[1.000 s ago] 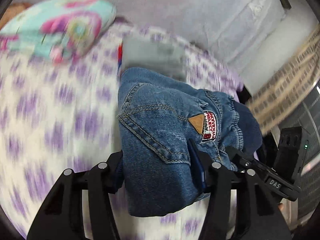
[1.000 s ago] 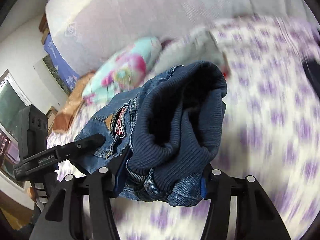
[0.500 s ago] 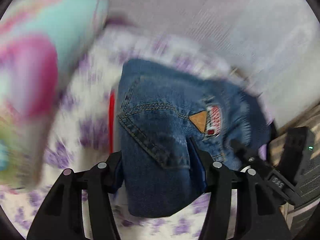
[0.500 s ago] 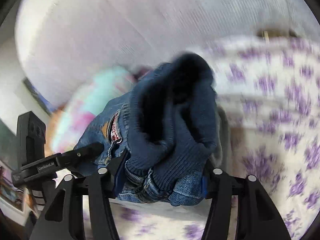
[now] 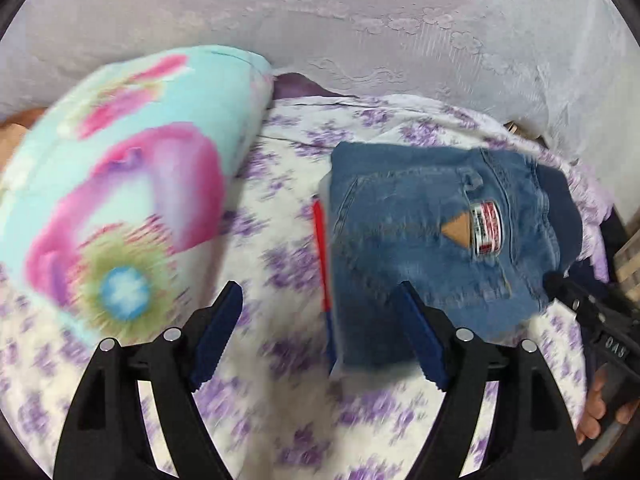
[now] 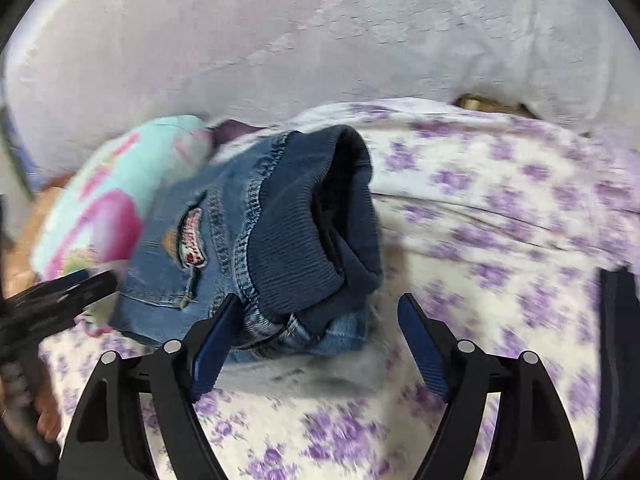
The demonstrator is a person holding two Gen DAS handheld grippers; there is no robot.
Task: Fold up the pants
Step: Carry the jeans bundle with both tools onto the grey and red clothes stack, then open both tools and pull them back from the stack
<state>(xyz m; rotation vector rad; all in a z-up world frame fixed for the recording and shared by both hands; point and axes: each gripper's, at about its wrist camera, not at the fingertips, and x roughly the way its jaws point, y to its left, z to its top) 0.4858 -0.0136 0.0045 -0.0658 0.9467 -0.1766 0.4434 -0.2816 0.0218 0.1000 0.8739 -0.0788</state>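
The folded pants (image 5: 436,248) lie on the bed (image 5: 280,256), on its white sheet with purple flowers, resting on top of a grey folded garment (image 6: 304,376) whose red edge shows along the pants' left side in the left wrist view. They are blue denim, folded into a compact block with a back pocket, a tan triangle patch and a red-and-white label facing up, and a dark blue ribbed waistband (image 6: 320,248) at the right end.

The left gripper (image 5: 320,336) hovers near the pants' near left corner with its jaws spread wide and nothing between them; its right finger overlaps the near edge of the denim in the picture, though contact cannot be told. The right gripper (image 6: 320,336) is at the waistband end, jaws also spread apart; the bundle of waistband and denim sits between the fingers and close against the left finger, but the right finger stands clear of the cloth, so it is not pinching.

A turquoise pillow (image 5: 120,184) with pink flowers lies on the bed to the left of the pants, apart from them. Behind the bed, on the far side, hangs a pale lilac lace curtain (image 5: 360,20). Both views are somewhat blurred by motion.
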